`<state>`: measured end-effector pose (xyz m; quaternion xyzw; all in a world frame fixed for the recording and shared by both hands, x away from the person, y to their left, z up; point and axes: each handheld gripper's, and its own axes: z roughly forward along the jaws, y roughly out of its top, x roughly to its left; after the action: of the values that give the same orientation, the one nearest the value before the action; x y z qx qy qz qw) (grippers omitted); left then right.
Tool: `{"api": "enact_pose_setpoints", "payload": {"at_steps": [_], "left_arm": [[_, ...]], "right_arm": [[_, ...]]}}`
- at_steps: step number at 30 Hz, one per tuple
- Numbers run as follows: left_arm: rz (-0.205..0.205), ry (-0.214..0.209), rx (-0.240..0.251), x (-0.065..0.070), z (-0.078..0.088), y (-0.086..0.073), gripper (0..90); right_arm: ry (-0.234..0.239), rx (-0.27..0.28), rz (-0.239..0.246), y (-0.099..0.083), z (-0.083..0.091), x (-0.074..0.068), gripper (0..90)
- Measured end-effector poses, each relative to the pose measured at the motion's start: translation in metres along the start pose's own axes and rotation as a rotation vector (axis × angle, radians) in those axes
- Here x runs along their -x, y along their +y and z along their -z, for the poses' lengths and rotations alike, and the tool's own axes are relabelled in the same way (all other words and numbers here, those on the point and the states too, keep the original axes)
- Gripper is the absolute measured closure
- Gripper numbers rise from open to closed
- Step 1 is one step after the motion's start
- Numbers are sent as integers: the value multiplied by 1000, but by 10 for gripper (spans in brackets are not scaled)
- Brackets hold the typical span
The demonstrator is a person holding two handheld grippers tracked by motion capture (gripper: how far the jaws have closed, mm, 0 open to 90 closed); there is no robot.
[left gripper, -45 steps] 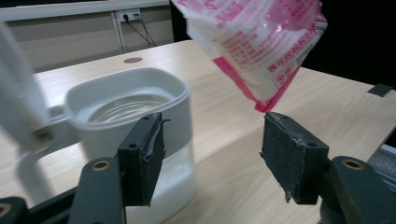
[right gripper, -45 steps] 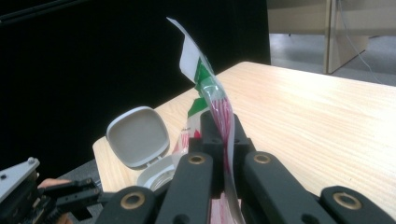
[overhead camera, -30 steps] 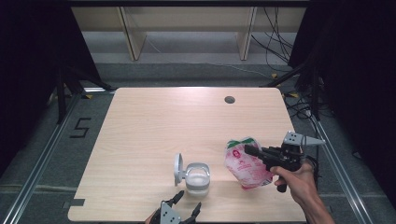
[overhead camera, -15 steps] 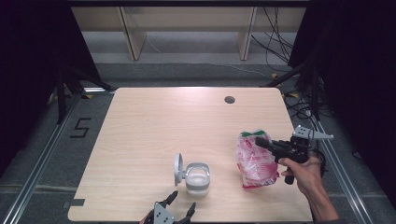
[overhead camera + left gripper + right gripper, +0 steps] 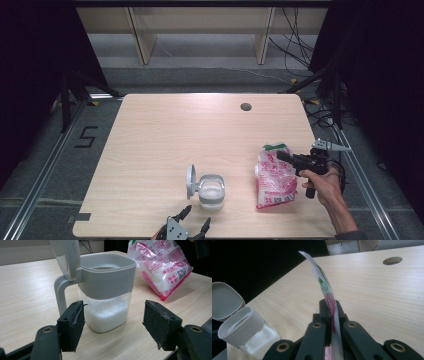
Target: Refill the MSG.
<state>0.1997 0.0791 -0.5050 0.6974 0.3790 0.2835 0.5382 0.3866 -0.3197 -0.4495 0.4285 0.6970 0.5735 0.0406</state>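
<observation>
Bag (image 5: 274,176): clear plastic pouch with pink and red print and a green band at the top edge; white grains show through the clear part. It stands on the table (image 5: 165,140) to the right of the jar, well apart from it, leaning a little. In the left gripper view the bag (image 5: 162,267) shows a pink bottom seam and small printed labels on its lower corner.

Bag top edge: thin and flat, curving upward past the right gripper in the right gripper view (image 5: 325,287); green print near the tip, red stripes lower down.

Right gripper (image 5: 286,156): clamped on the upper part of the bag, on the side away from the jar; both black jaws pressed flat against the film in the right gripper view (image 5: 331,315). A hand (image 5: 325,182) carries it from the table's right edge.

Jar (image 5: 210,191): square clear container with a grey collar and grey handle, about a third full of white grains. It sits near the front edge of the table.

Jar lid (image 5: 190,181): grey, flipped open and standing upright on the jar's left side.

Left gripper (image 5: 186,225): jaws apart, nothing between the pads, just in front of the jar at the table's front edge. In the left gripper view (image 5: 115,327) the jar (image 5: 106,292) stands beyond the two pads, not touching either.

Hole (image 5: 245,106): small round opening in the table, far behind the jar and toward the right.
</observation>
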Motion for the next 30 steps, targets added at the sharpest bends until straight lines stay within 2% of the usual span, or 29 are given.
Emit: {"api": "enact_pose_setpoints", "payload": {"at_steps": [1,4,5,6,7,8,9,10,11,14,15,17,18,20,22,23,24,25,26,27,28,29,30], "left_arm": [[-1,0,-1,0,0,0,326],[-6,-2,10,-1,0,0,326],[-10,-2,14,-2,0,0,325],[-4,1,13,-2,0,0,326],[-11,7,-4,-3,2,0,326],[-13,9,-9,-4,2,1,326],[-13,9,-9,-4,2,1,325],[8,15,0,-4,3,0,325],[-2,7,15,-5,2,0,325],[0,8,10,-6,2,0,325],[-1,11,4,-6,2,1,326],[6,14,5,-6,2,0,325],[11,18,-9,-5,3,0,326],[-2,16,-10,-7,3,0,325],[3,15,-12,-7,3,1,324],[6,14,-11,-7,3,1,324],[8,15,-12,-7,3,1,324],[39,22,-15,-6,3,0,324],[18,19,-14,-7,3,0,323],[8,19,-11,-8,3,0,323],[6,20,-10,-9,3,0,323],[6,20,-10,-9,3,0,323],[11,12,0,-9,2,0,323]], "right_arm": [[-9,13,51,-1,-2,6,900],[-9,2,24,-4,-5,10,900],[-19,-10,-1,-5,-5,9,900],[-28,-23,-5,-6,-4,11,900],[-10,-14,3,-8,-6,13,900],[-33,-18,35,-9,-6,17,900],[-33,-18,35,-9,-6,17,900],[-17,-5,-10,-11,-7,18,900],[-21,5,26,-11,-7,21,900],[-10,-2,11,-12,-7,22,900],[-27,-8,27,-12,-6,24,900],[-30,-10,-15,-14,-8,26,900],[-21,-5,6,-15,-9,28,900],[-33,-11,3,-15,-9,29,893],[-41,-21,14,-16,-10,32,887],[-48,-32,-23,-17,-10,30,883],[-56,-31,2,-18,-11,33,875],[-56,-48,-28,-20,-11,32,865],[-65,-44,10,-21,-12,36,860],[-63,-49,-14,-22,-12,34,854],[-65,-50,10,-23,-13,36,842],[-74,-53,13,-23,-13,37,829],[-83,-65,-7,-24,-12,35,818]]}}
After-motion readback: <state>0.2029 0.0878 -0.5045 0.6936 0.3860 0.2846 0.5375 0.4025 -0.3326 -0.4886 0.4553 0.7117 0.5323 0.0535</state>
